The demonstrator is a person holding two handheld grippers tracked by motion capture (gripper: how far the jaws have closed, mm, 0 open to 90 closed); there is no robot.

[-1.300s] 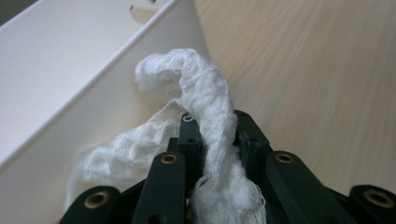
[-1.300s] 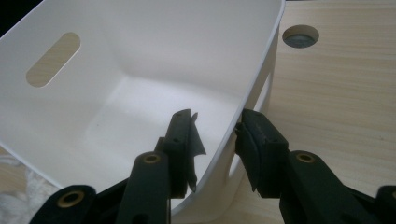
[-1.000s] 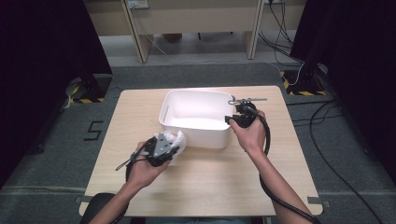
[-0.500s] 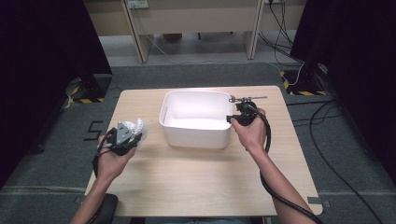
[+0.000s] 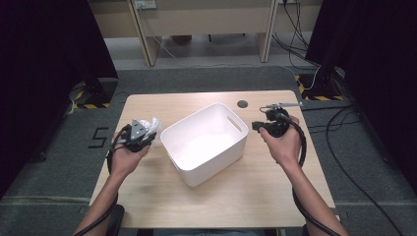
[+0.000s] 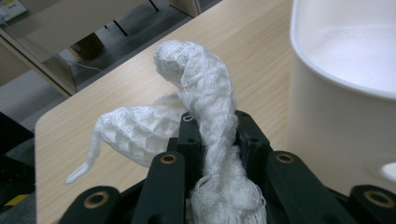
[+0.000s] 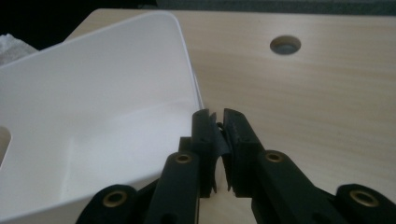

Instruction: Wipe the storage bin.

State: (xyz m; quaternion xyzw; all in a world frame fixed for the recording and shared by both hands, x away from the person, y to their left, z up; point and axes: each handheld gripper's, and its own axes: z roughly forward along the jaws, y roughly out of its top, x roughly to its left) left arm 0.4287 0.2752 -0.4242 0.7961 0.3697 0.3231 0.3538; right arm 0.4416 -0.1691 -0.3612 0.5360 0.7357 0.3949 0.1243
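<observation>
On the worktop (image 5: 275, 167) a white bin (image 5: 205, 142) now sits skewed, one corner swung toward us, where half a second ago it lay square to the edge. Our right gripper (image 5: 259, 126) has just been closing its fingers (image 7: 207, 135), and in the right gripper view they pinch the bin's right rim, so we read the turn as our own pull on that wall.

Our left gripper (image 5: 142, 132) has carried the white mesh cloth (image 6: 205, 107) off to the left over the last second; it had been touching the bin's near-left wall and now stands just beside the bin's left side. Its fingers are narrow, clamped on the cloth, which bunches up between them and flops forward, one loose tail hanging left in the left gripper view.

We judge that the cloth is out and held clear, and that the bin is now the thing being repositioned. With the grip on a thin rim only, the bin could slip or tip if pulled fast.
</observation>
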